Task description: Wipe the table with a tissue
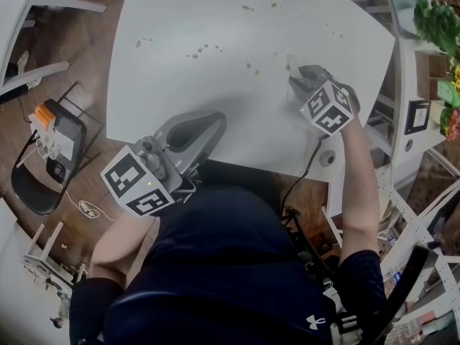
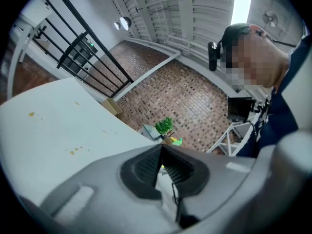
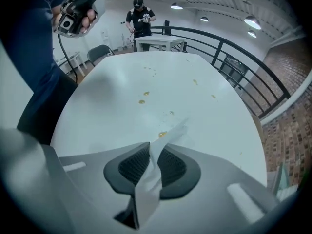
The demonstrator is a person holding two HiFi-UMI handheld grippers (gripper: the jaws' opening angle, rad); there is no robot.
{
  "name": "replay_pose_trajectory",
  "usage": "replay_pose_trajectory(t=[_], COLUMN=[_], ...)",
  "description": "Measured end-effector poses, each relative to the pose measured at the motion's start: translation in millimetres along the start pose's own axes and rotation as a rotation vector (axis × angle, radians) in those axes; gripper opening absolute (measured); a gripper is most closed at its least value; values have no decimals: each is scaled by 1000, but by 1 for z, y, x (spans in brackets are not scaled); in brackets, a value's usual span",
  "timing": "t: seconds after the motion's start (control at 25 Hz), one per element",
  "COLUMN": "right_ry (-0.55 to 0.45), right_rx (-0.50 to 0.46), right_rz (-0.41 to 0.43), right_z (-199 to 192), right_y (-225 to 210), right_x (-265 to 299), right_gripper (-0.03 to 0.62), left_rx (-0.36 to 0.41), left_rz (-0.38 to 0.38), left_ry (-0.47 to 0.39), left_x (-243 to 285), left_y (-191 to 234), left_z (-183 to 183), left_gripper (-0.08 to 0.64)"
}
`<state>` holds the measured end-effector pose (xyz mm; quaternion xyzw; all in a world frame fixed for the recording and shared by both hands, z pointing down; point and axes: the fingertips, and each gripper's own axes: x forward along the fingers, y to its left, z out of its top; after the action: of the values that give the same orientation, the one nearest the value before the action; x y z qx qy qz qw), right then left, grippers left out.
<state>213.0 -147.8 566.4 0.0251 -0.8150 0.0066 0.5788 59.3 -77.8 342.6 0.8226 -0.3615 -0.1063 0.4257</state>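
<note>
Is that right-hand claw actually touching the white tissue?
Touching. The right gripper view shows the tissue pinched between the closed pads of the right gripper.

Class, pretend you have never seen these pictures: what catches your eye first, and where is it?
The big white table, dotted with small yellowish spots across its far half. Next, the right tongs pinching a strip of white tissue over the table's right side, close to one spot. The left tongs hang shut and empty at the near edge.
</note>
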Motion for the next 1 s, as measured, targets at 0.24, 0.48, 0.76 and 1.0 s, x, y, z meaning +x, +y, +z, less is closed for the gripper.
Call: replay_pose_trajectory(t=[0.24,0.48,0.76,1.0], right_ry=[-113,-167,-177,-204], right_rx=[176,324,409,446], right_rz=[-28,-112,-140,-162], right_z=[4,9,7,21], right_y=[-2,-19,-25,-30], right_x=[-3,-1,11,13], right_gripper=[28,26,26,25], left_rx=[0,-1,-8,-6], left_rz=[-4,5,11,13], left_ry=[-1,-2,-8,-12], left_x=[2,-2,-10,-17], left_y=[-3,0,4,6], left_z=[-1,0,0,2], left_gripper=[3,3,3,3])
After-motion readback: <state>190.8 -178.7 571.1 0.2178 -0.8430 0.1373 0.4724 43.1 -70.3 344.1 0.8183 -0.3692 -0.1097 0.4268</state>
